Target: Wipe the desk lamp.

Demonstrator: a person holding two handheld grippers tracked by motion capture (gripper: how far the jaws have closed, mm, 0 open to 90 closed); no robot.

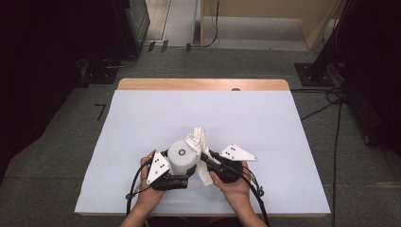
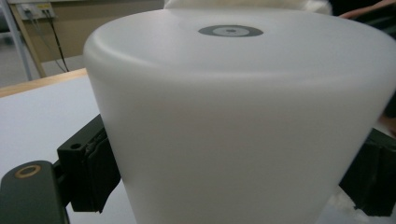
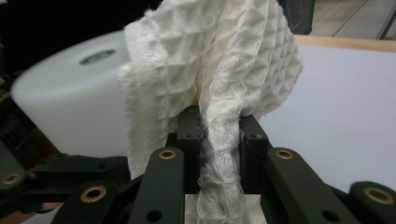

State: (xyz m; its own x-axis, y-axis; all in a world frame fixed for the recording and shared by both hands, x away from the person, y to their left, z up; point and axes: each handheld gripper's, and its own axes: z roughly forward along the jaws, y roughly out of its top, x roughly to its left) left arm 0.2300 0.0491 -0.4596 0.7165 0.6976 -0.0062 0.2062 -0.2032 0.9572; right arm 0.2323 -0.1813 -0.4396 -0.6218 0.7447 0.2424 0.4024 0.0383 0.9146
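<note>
My left claw [image 1: 182,174] is clamped on the white cup [image 1: 183,157], upside down near the worktop's [image 1: 142,113] six o'clock edge. My right claw [image 1: 206,160], at the cup's three o'clock, pinches a white waffle cloth [image 1: 198,137] whose top drapes against the cup. Bare worktop stretches toward twelve, nine and three o'clock.

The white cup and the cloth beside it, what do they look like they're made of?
White cup: likely plastic, matte and slightly translucent, with smooth walls and a soft glow. It stands upside down, clamped by the left gripper.
Cloth: probably cotton, off-white waffle weave with frayed threads, pinched in the right gripper.
</note>
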